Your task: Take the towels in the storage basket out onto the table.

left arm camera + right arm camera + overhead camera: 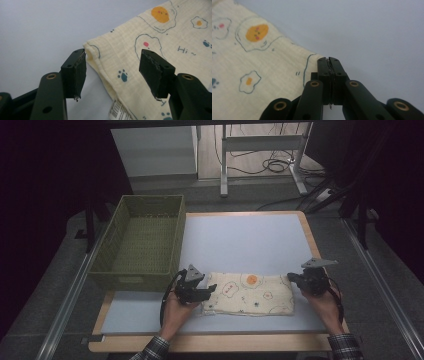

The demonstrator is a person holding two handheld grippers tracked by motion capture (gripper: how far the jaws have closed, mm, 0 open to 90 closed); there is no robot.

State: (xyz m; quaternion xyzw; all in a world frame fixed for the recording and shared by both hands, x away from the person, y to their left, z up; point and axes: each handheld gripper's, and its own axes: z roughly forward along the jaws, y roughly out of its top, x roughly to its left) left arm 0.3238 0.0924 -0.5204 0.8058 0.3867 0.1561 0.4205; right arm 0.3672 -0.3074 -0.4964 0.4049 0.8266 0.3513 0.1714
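The left gripper (113,75) gapes over the cloth (248,294) — its nine o'clock end. The right gripper (329,61) is pinched together at the three o'clock corner — whether fabric is caught, I cannot tell.

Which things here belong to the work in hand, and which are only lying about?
In the work: folded cloth; left gripper, jaws open astride its corner; right gripper, shut at its far corner.

Lying about: green basket; desk frame; floor cables.

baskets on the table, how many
1. The green woven basket sits at the table's far left corner, beyond the left gripper and apart from the printed cloth.
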